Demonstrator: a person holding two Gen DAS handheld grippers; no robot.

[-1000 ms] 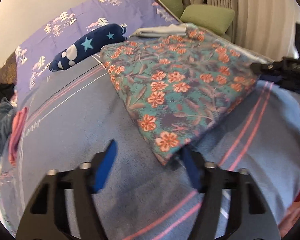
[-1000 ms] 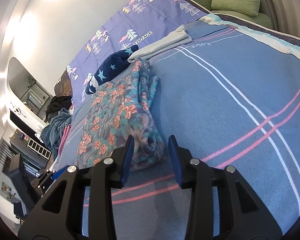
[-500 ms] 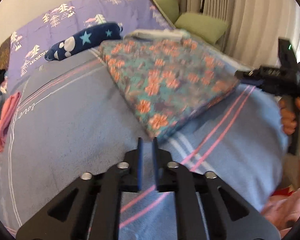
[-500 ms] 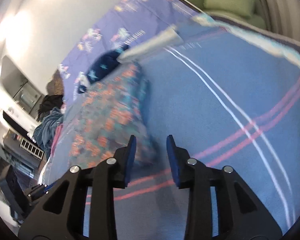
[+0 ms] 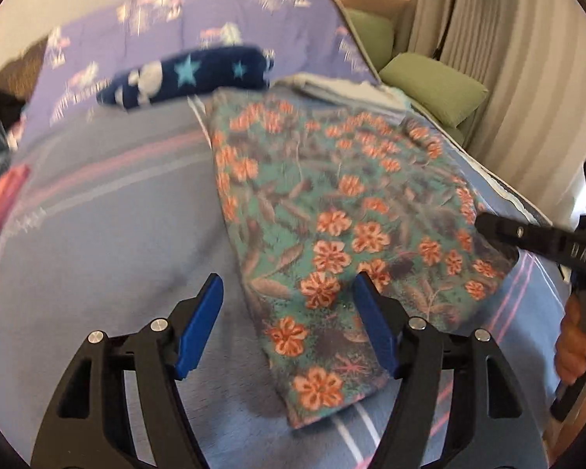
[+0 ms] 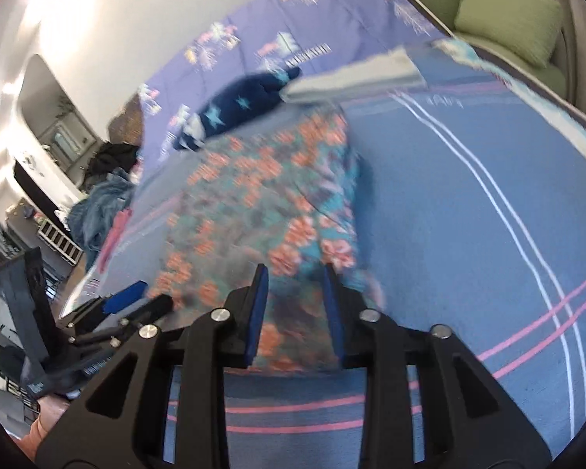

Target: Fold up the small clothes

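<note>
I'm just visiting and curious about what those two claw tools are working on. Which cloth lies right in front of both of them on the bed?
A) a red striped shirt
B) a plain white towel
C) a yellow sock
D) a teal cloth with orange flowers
D: the floral garment, teal with orange flowers, lies folded on the blue blanket, with the open left gripper and open right gripper at its near edge.

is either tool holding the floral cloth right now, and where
Nothing is held. The left tool and right tool are both open, each straddling a near corner of the floral cloth.
</note>
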